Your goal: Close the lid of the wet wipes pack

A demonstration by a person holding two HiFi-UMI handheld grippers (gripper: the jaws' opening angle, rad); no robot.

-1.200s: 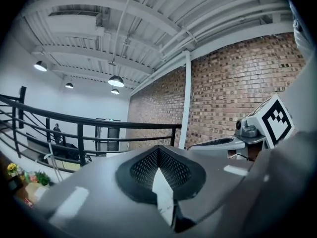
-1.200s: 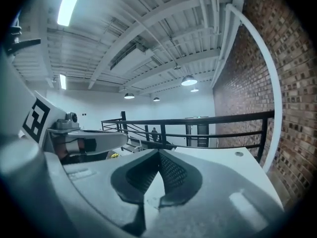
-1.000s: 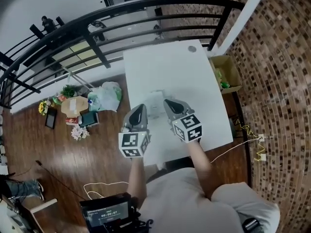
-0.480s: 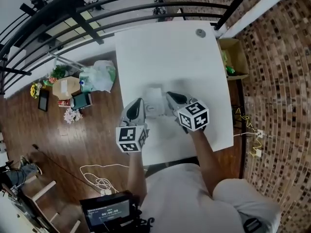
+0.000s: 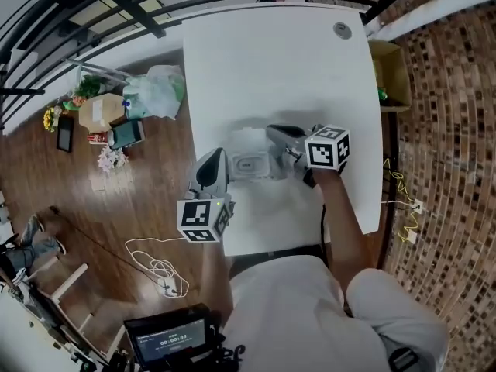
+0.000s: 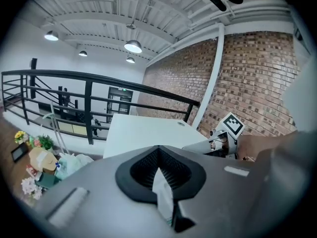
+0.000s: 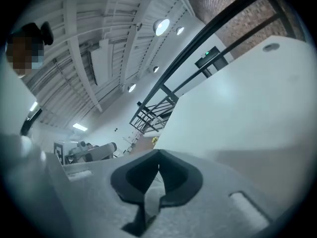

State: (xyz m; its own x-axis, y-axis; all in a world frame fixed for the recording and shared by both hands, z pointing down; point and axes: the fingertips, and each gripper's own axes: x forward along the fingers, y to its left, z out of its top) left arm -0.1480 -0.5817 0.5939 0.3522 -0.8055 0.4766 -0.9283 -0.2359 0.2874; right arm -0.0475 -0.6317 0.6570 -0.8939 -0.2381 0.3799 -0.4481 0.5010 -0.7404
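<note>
The broad white rectangular table [image 5: 271, 68] fills the upper middle of the head view, and low in its centre lies the white soft-film wet wipes pack [image 5: 252, 163], flanked by both tools. At the pack's left end is the left gripper [image 5: 221, 157], grey-bodied with its marker cube below it. Its own view shows the jaws pressed together on a thin white flap with a touch of green, by the look of it the pack's crimped end seam. At the upper right of the pack comes the right gripper [image 5: 273, 133], jaws likewise squeezed together. A pale sliver sits in their seam, most likely the pack's other edge.

The smallest item is the white plastic flip lid [image 5: 246, 139]. It appears to stand open toward the top of the frame above a rounded opening, though it is too small to be sure.

So the lid is not yet closed. To do this well, the pack wants to sit flat on the table first. One gripper should keep its end pinned while the other lets go, gets behind the lid's free edge and folds it over. A firm press near the latch, not the hinge, should make it click without sliding the pack.
</note>
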